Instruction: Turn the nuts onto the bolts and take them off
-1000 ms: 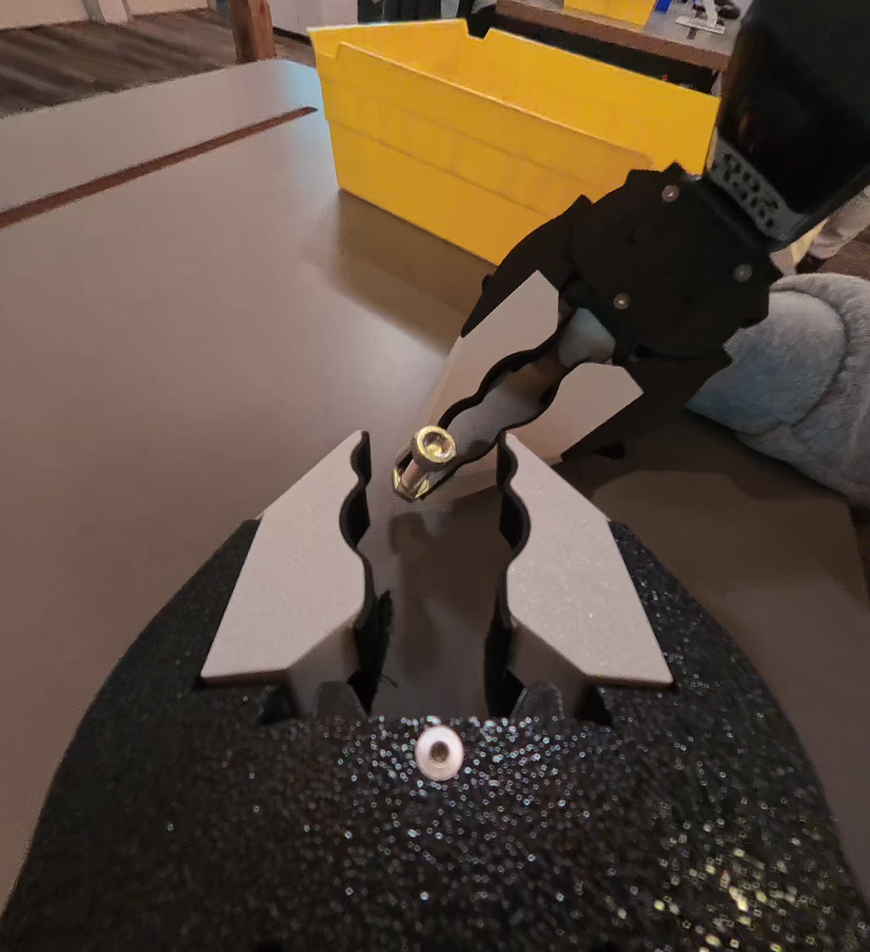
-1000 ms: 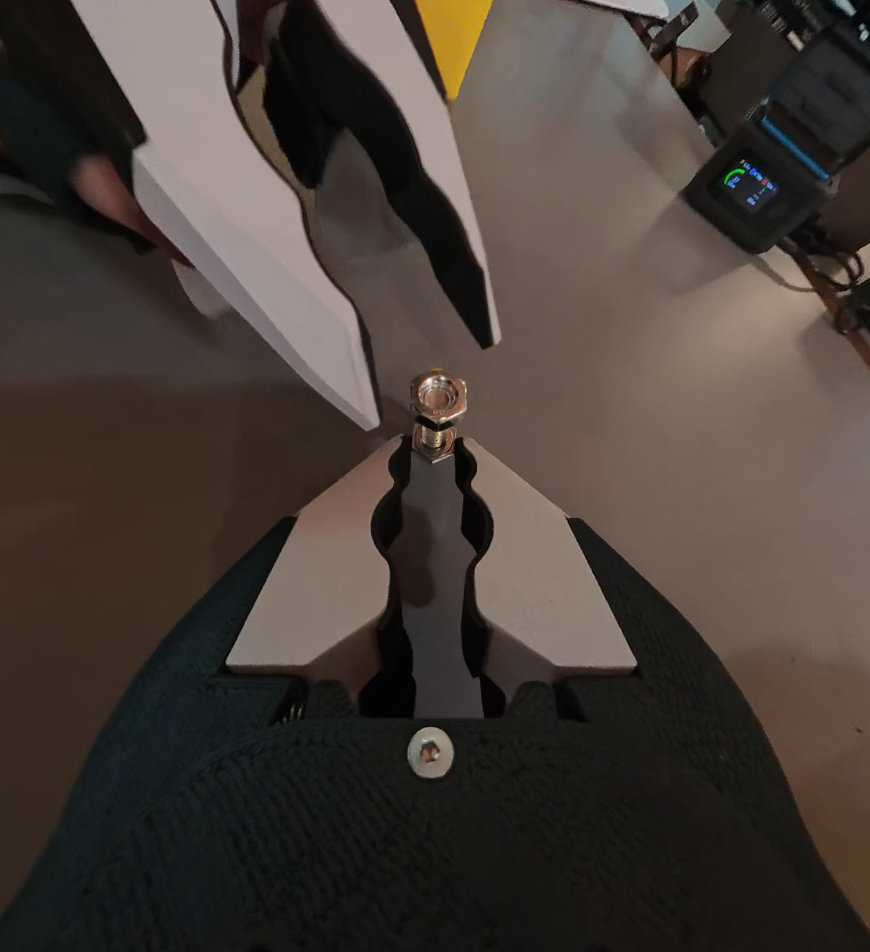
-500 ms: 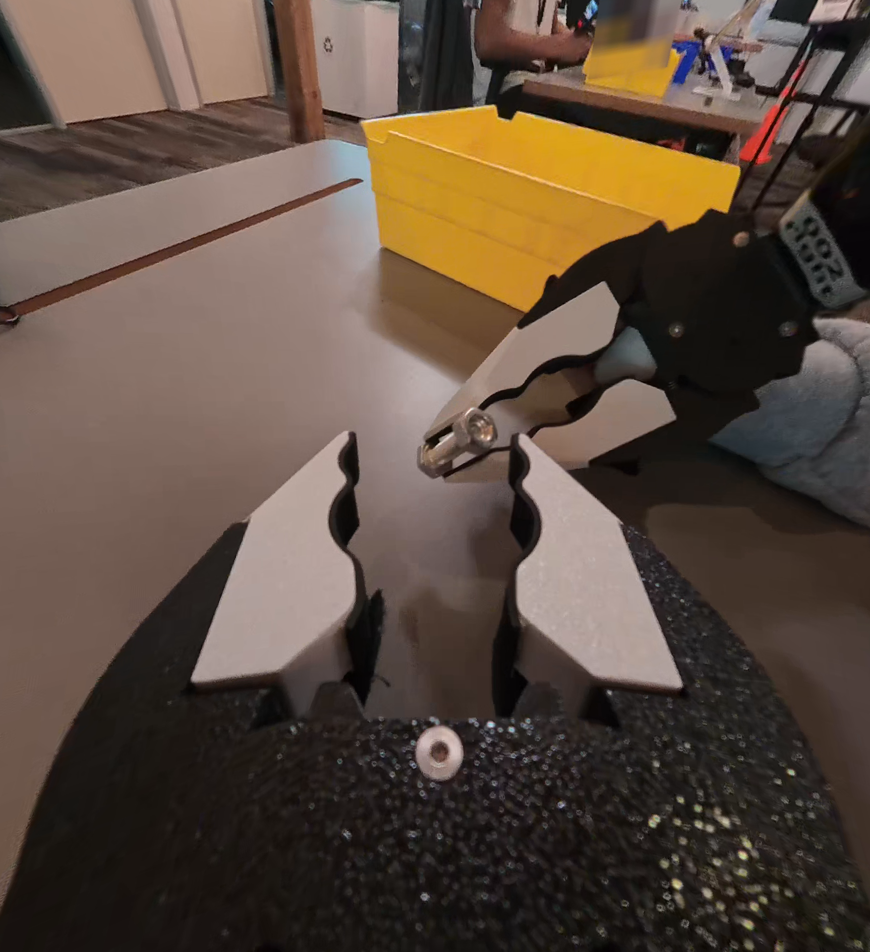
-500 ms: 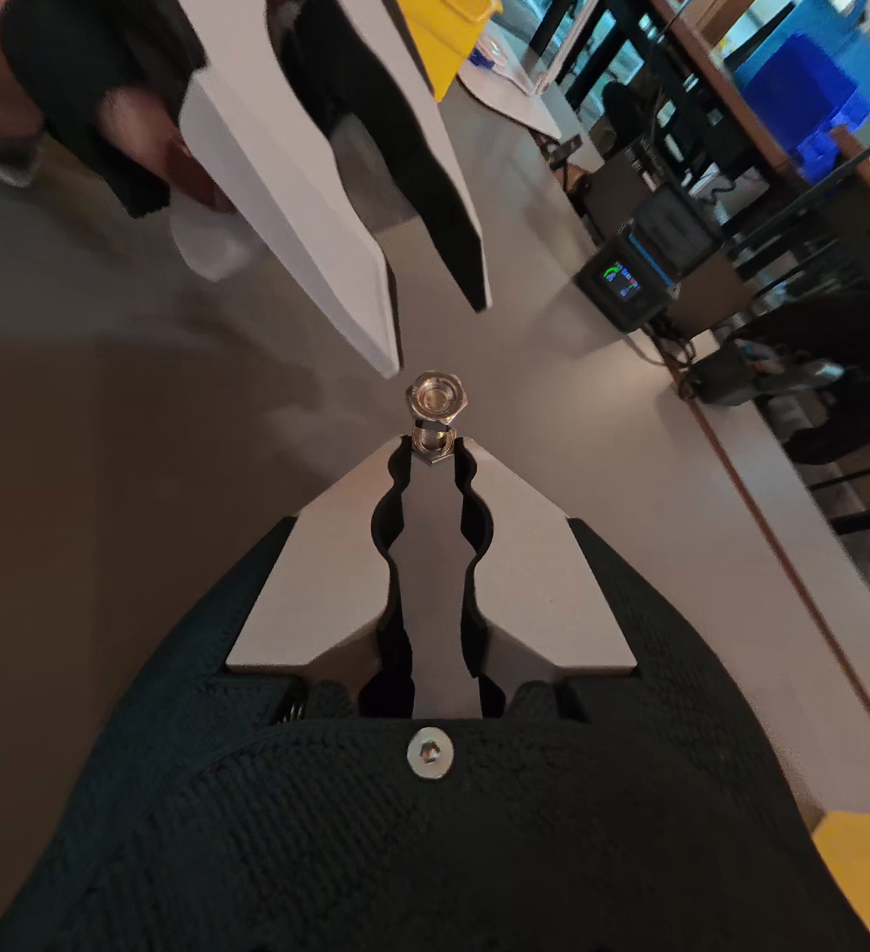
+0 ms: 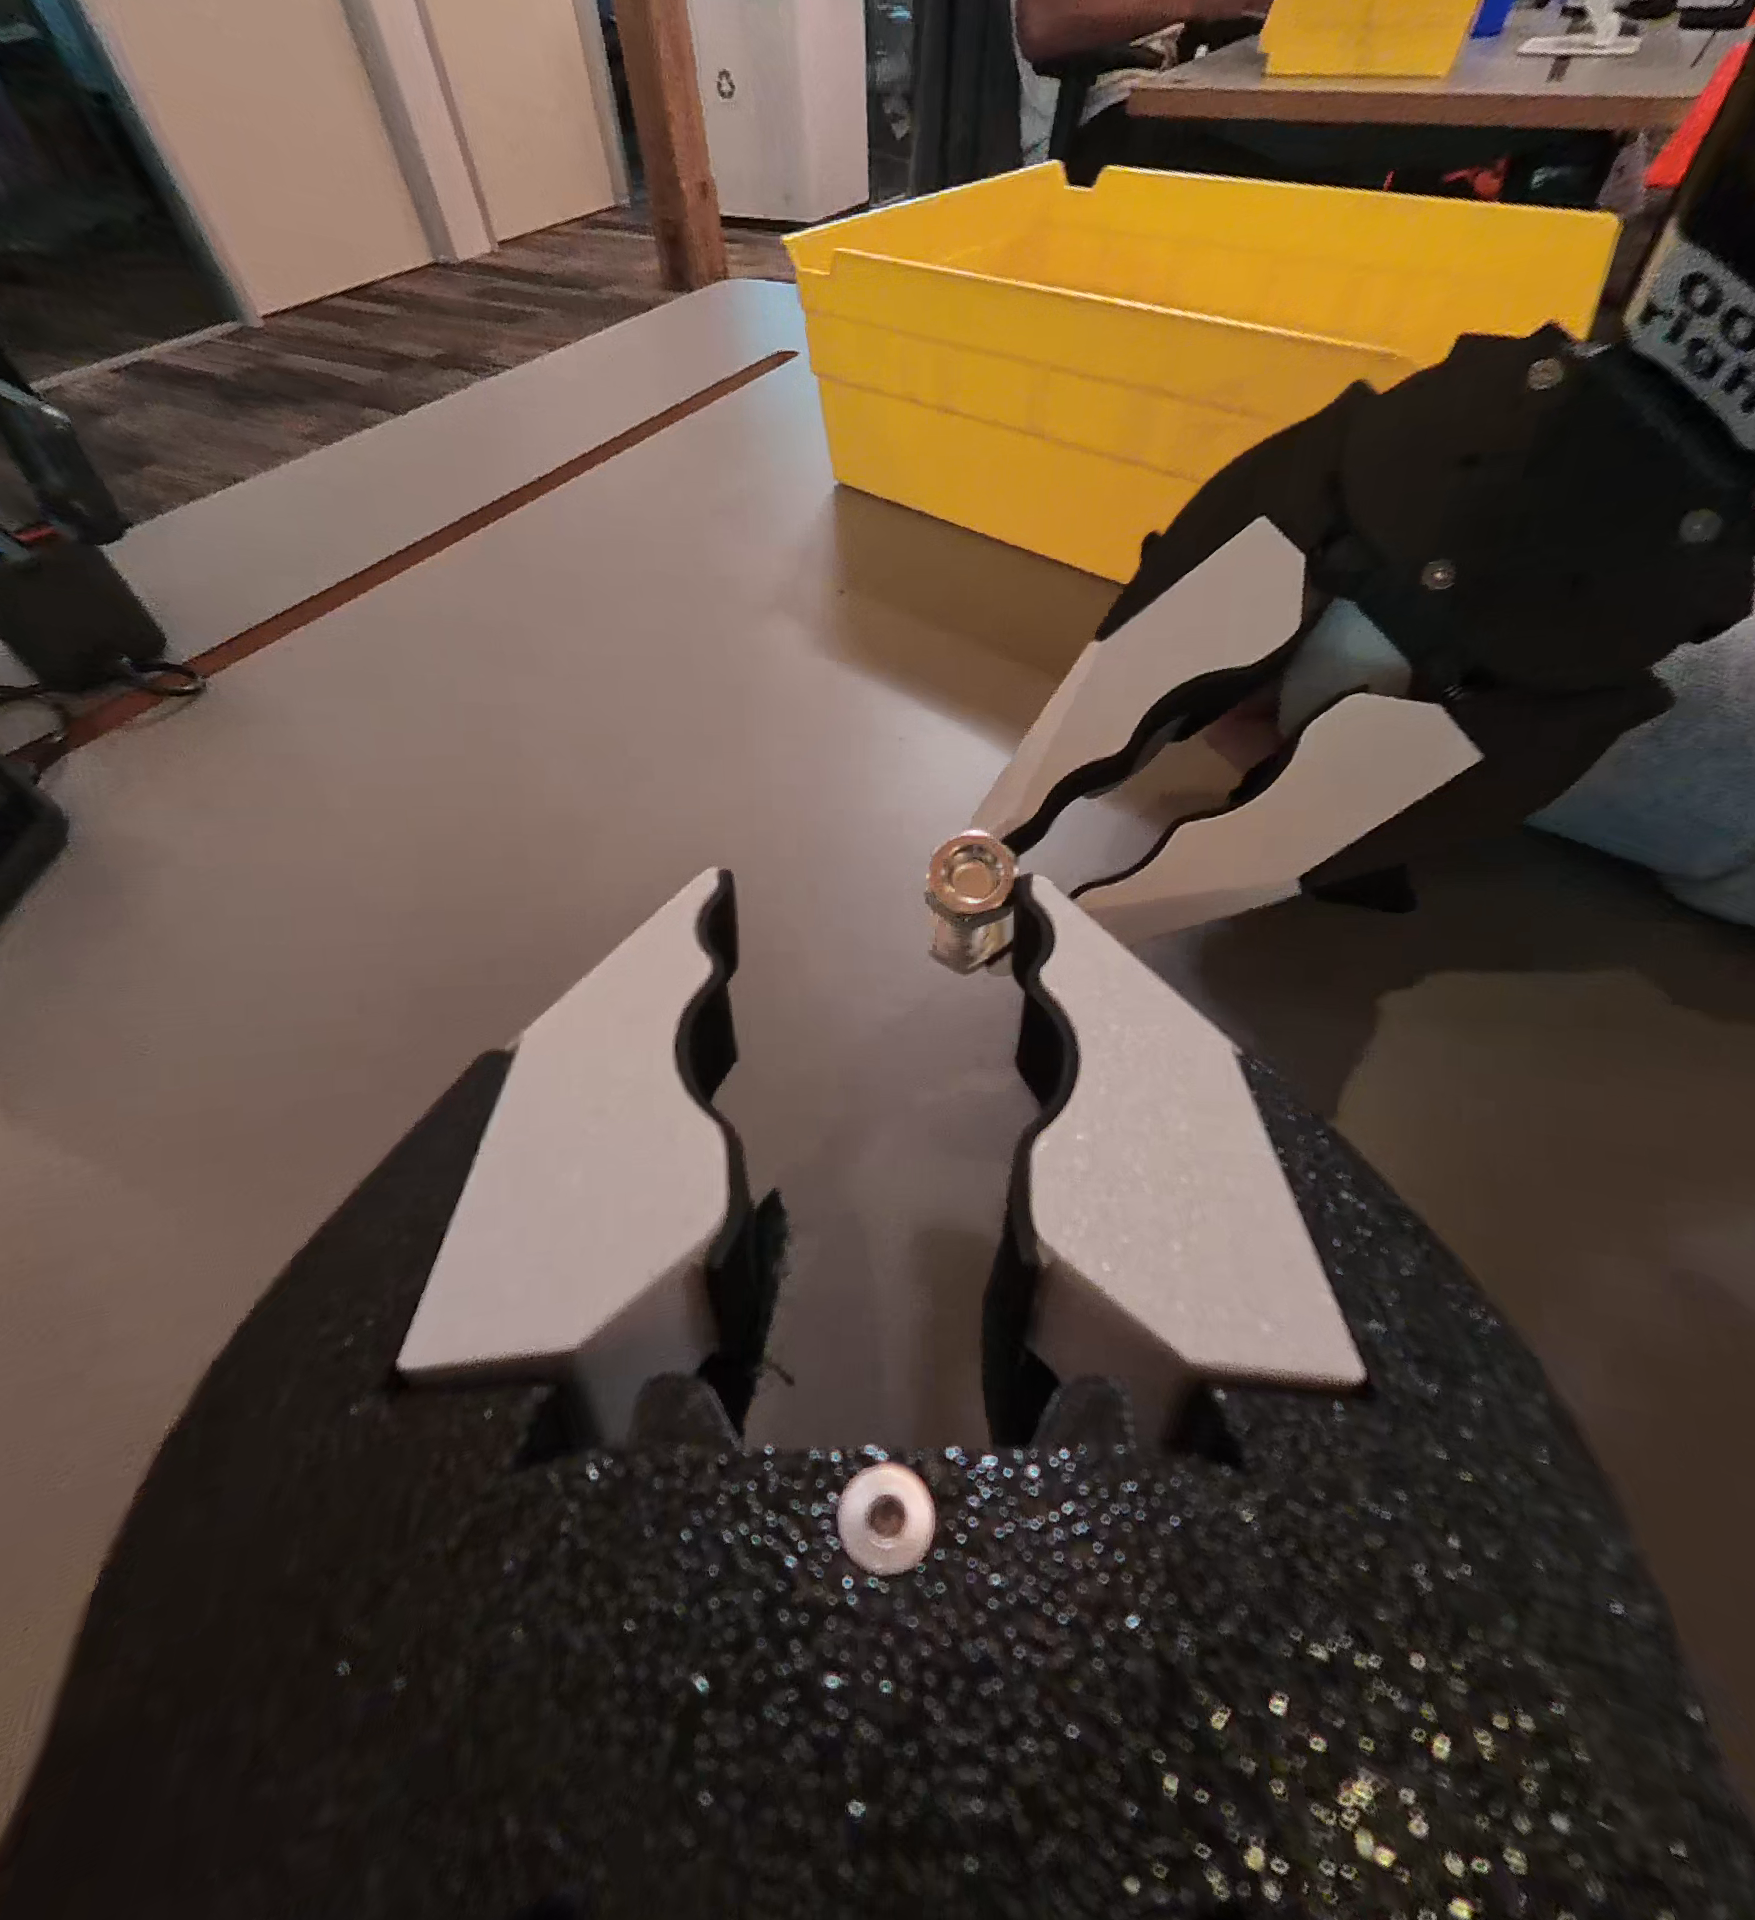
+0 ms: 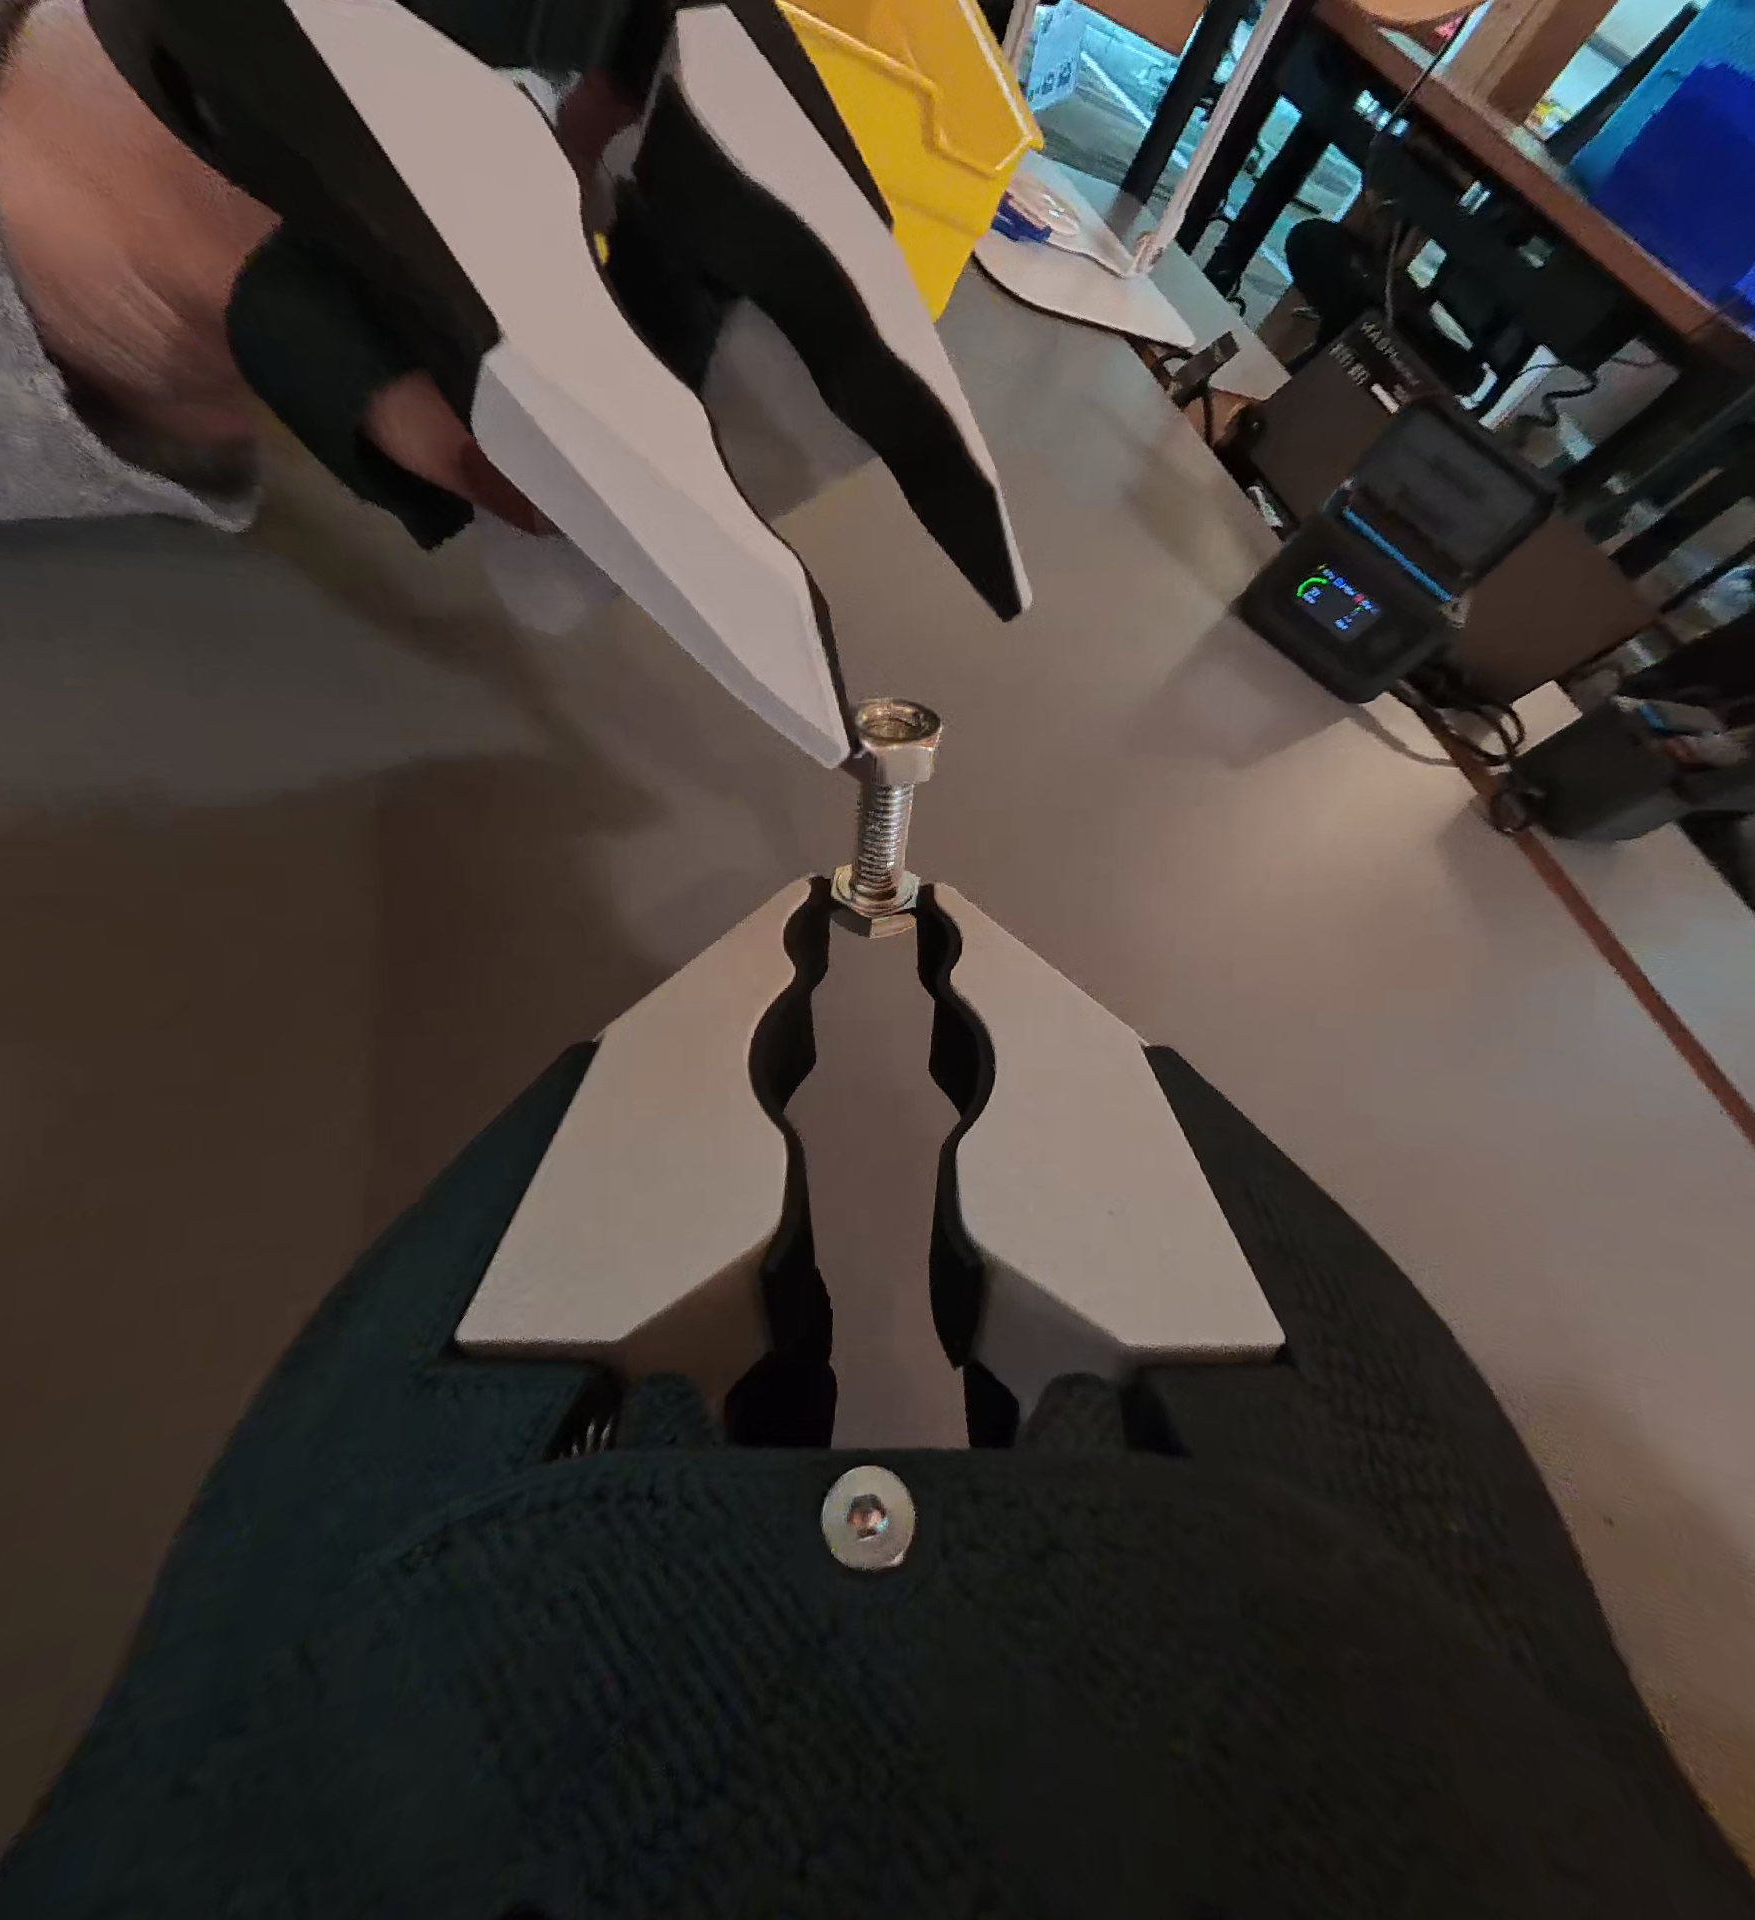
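A grey tabletop (image 5: pixel 457 790) carries a yellow bin (image 5: pixel 1143 384) at its far side. Above it, the right gripper (image 6: pixel 873 902) has its jaws pinching a nut (image 6: pixel 874 900) threaded on a bolt (image 6: pixel 878 821). The left gripper (image 5: pixel 878 904) has its jaws spread, one fingertip (image 6: pixel 831 743) touching the bolt's head.

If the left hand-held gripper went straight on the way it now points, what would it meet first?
Probably the bolt: the left hand-held gripper, open, has one fingertip right beside its far end, though contact is unclear. The right hand-held gripper holds it just beyond.
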Motion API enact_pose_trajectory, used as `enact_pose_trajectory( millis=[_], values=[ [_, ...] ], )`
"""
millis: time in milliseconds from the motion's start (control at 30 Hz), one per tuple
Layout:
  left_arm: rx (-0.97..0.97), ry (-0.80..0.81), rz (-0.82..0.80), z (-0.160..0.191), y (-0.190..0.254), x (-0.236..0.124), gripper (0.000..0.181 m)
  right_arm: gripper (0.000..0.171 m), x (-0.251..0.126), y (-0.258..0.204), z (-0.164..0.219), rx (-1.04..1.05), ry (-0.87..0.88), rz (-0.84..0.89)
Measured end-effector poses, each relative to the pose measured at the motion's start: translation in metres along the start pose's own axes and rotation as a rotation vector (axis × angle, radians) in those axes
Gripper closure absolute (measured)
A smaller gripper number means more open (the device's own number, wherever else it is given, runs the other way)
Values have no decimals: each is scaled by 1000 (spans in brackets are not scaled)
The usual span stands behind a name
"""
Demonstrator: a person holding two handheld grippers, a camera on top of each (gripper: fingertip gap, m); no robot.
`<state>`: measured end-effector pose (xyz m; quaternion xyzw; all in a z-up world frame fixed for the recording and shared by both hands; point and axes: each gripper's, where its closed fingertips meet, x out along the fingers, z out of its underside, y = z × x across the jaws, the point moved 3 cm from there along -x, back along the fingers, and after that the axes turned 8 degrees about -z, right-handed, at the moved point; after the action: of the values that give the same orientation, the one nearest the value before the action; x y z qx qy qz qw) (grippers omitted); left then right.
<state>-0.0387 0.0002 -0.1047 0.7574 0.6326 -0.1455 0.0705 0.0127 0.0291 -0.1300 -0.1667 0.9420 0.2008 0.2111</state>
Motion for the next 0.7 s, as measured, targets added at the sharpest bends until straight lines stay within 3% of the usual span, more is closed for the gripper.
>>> enact_pose_trajectory(
  millis=[167,533,700],
  values=[
    [8,3,80,0,15,5,133,156,0,1,4,14,-8,1],
    [-92,55,38,-3,0,-3,140,156,-7,4,-7,117,101,-31],
    [-151,141,97,-17,-3,-12,132,156,-9,5,-11,169,150,-56]
  ],
)
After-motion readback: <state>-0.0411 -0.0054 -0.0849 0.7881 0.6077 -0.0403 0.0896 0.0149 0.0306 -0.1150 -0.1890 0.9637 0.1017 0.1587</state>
